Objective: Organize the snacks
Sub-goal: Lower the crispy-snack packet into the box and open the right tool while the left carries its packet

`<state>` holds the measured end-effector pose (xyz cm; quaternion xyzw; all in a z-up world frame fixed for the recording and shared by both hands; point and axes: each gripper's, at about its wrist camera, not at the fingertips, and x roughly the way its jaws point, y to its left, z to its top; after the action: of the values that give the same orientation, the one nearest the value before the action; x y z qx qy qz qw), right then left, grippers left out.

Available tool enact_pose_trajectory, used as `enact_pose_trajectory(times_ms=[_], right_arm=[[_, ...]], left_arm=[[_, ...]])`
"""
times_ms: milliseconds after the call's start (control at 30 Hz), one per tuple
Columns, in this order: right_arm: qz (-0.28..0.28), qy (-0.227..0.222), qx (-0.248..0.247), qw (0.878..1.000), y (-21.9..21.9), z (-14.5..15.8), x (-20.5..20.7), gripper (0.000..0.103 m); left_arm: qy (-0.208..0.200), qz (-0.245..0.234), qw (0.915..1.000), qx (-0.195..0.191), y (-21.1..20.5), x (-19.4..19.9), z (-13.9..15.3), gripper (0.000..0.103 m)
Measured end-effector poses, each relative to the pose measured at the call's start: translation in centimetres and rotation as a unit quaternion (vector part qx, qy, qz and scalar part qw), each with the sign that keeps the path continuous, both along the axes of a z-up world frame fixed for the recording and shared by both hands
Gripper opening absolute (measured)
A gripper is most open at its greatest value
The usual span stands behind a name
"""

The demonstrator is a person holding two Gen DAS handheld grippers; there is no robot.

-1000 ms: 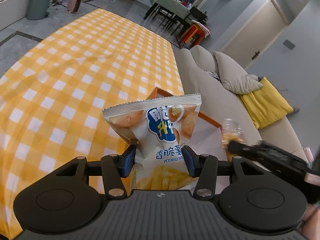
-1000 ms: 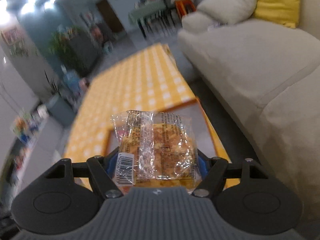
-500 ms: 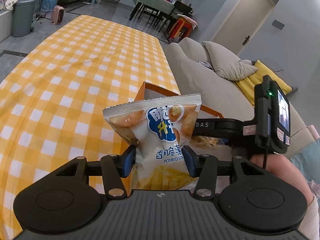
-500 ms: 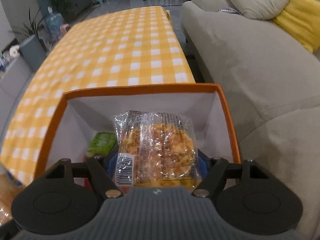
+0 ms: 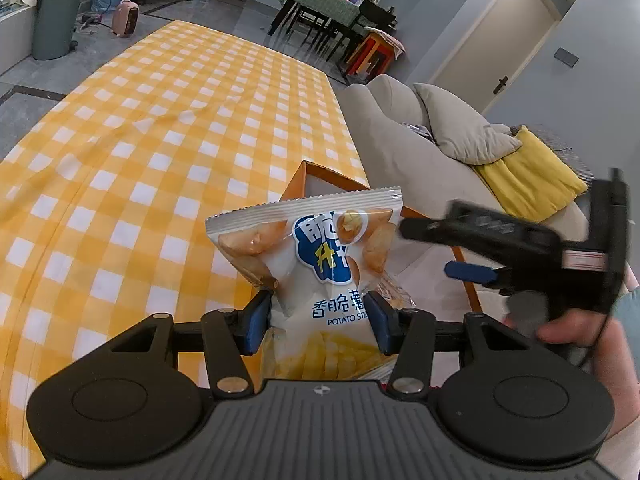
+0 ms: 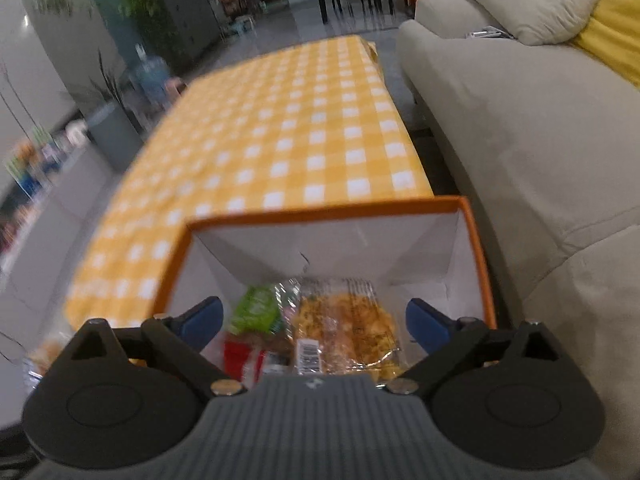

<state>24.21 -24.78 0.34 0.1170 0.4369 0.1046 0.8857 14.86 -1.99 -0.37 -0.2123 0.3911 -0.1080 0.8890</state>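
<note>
An orange box (image 6: 478, 256) with white inner walls is seen on the checked counter (image 6: 288, 128). In it lie a clear-wrapped pastry (image 6: 344, 328), its long axis running from 6 to 12 o'clock, a green packet (image 6: 256, 310) and a red packet (image 6: 240, 360). The right tongs (image 6: 316, 320) are spreading, the pastry untouched below them. A chip bag (image 5: 320, 264) is pinched upright in the left tongs (image 5: 318, 320), just before the box.

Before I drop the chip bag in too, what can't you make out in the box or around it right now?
- Orange box: left wrist view, mostly hidden behind the potato stick bag.
- Red packet: right wrist view, blurred and cut off by the right gripper, whose jaws are opening.
- Green packet: print blurred.
</note>
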Motion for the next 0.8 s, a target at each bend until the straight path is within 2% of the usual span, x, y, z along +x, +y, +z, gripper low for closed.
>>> enact_pose_trajectory(times_ms=[100, 233, 400, 567, 800], right_arm=[[-0.005, -0.015, 0.030, 0.999, -1.9, 1.2, -0.7, 0.083], [-0.001, -0.028, 0.014, 1.000, -3.6, 1.7, -1.7, 0.071], [0.002, -0.026, 0.036, 0.999, -4.9, 1.4, -2.9, 0.071], [0.018, -0.023, 0.061, 0.998, -5.1, 0.3, -3.5, 0.071], [0.019, -0.049, 0.094, 0.994, -7.4, -0.3, -3.9, 0.072]], left_arm=[[0.001, -0.003, 1.0000, -0.004, -0.2, -0.2, 0.4, 0.058], [-0.006, -0.015, 0.9999, -0.006, -0.9, -0.7, 1.2, 0.058], [-0.003, -0.032, 0.9995, 0.002, -2.5, -1.3, 1.9, 0.058], [0.029, -0.078, 0.9965, -0.003, -5.1, -1.2, 1.6, 0.059], [0.062, -0.105, 0.9917, 0.043, -9.2, 0.3, 0.9, 0.059]])
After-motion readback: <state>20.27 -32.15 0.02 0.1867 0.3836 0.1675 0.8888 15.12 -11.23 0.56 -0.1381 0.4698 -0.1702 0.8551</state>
